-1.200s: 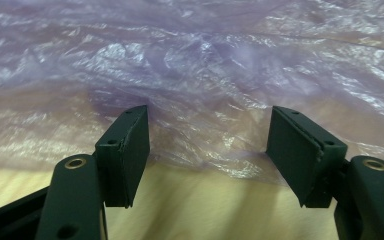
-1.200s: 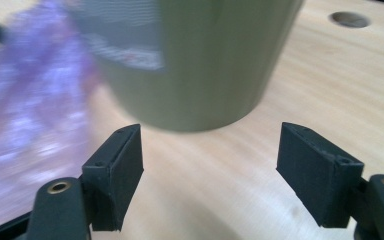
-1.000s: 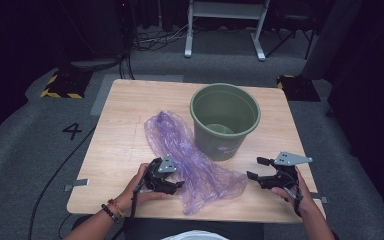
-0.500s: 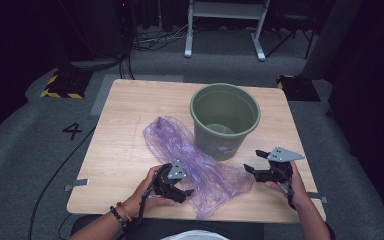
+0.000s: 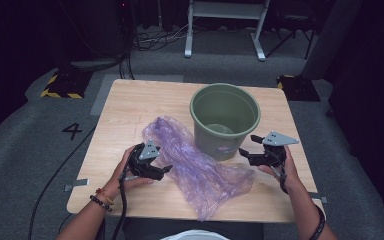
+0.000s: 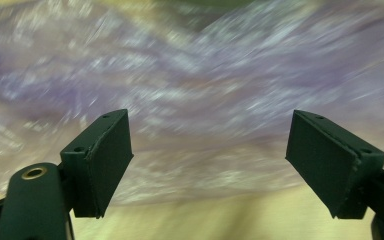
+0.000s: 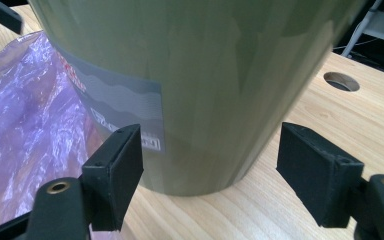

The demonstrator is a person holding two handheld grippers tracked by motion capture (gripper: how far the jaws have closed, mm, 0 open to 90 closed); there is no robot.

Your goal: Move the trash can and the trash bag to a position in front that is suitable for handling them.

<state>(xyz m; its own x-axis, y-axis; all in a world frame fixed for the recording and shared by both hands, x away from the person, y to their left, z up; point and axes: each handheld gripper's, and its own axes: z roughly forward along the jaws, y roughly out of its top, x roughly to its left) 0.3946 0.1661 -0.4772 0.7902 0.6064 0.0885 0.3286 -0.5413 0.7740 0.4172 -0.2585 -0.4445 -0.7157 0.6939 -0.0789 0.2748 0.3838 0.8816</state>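
Crinkled bag, smooth bucket, bare tools.
We see the translucent purple plastic bag (image 5: 195,165) lying wrinkled on the pale wood bench (image 5: 130,107) against the glossy green tapered bucket (image 5: 225,120); left tool (image 5: 164,170) has just opened wide, right tool (image 5: 245,154) gapes, both hold nothing.

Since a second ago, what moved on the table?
The left gripper slid right along the purple bag; its jaws have just been opening, with nothing pinched. The right gripper crept left toward the green bucket, open. The bag's near end shifted a little. The bucket stayed put.
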